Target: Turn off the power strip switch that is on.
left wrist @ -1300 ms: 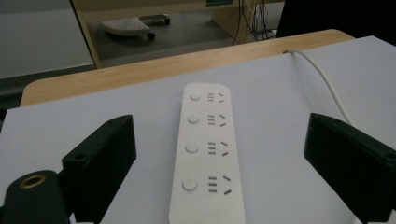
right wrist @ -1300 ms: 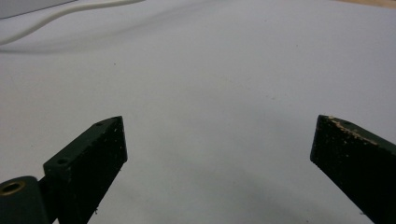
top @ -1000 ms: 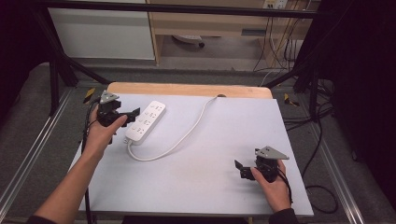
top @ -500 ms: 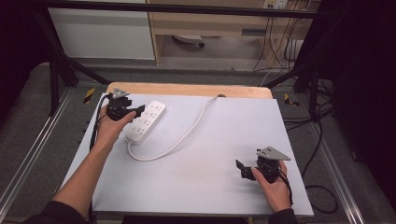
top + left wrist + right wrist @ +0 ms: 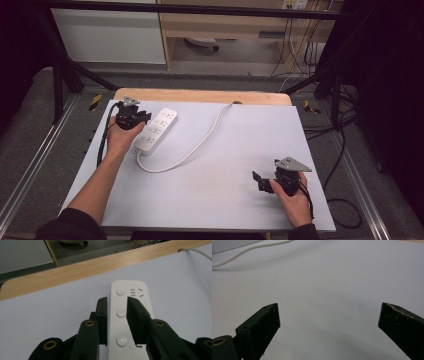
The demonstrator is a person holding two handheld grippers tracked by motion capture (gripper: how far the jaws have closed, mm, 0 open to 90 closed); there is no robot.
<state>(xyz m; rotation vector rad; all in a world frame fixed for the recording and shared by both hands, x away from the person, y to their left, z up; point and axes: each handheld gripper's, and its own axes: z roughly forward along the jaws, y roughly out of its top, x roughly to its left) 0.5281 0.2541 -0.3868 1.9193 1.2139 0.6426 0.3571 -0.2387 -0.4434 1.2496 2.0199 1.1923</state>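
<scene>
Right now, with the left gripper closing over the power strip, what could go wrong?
The left gripper has just been closing, its jaws straddling the power strip along the button column; the right jaw overlaps the top face, so it may pinch unevenly and slip. The cord loops across the mat and could drag or snag if lifted. The right gripper sits open, too far off to steady anything.

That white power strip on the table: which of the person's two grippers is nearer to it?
Left. The left gripper has its jaws over the power strip, one along each side. The right gripper sits far off near the table's opposite front corner, jaws wide apart over bare surface.
</scene>
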